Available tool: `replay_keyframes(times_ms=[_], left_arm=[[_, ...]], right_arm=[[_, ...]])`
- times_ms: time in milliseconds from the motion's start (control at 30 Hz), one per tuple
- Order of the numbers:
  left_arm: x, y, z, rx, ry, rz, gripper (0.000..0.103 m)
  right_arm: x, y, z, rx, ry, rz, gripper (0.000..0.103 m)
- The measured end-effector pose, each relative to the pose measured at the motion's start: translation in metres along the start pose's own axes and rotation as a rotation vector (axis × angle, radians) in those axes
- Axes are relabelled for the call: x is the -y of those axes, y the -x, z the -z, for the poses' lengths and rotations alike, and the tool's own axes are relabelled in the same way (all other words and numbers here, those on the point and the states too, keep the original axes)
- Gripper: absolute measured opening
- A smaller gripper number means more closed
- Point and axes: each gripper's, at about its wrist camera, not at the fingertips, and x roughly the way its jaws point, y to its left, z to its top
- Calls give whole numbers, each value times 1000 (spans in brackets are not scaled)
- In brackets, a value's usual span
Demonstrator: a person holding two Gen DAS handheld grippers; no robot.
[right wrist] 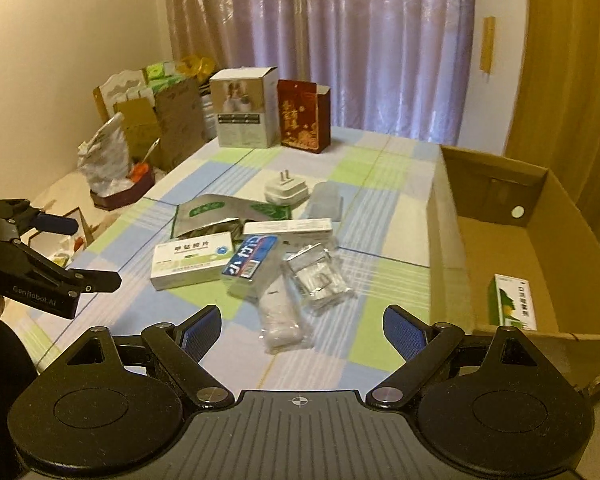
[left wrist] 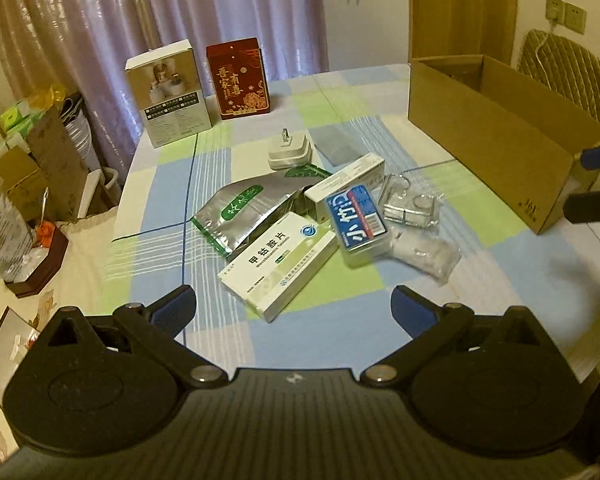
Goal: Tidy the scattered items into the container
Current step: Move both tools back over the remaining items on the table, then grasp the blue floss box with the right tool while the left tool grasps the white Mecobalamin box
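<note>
Scattered on the checked tablecloth lie a white-green medicine box, a blue-labelled clear case, a silver foil pouch, a white plug charger, a second white box and clear plastic packets. The open cardboard container stands on the right, with a green-white box inside. My left gripper hovers open just short of the medicine box. My right gripper is open and holds nothing, near the container's corner.
A white carton and a red carton stand upright at the table's far end before the curtain. Bags and boxes crowd the floor left of the table. A padded chair sits behind the container.
</note>
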Motion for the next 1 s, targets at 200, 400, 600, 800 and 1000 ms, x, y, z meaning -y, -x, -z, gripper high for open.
replay_keyframes(times_ms=[200,400,600,800,1000], left_arm=[[-14,-11,2,10,-64,20,102],[-29,-30,2,11,-117,60,102],[-42,-61,5,-11,-170,99,102],[-49,-97,7,-30,-237,130,102],[-57,-134,9,-52,-260,168,102]], right_arm=[[-15,-21,-7,-32,23,14,93],[-31,-48,-13,-60,32,23,93],[-45,-80,-19,-91,45,19,93],[-51,-115,-22,-122,17,28,93],[-55,-146,-23,-144,0,26,93]])
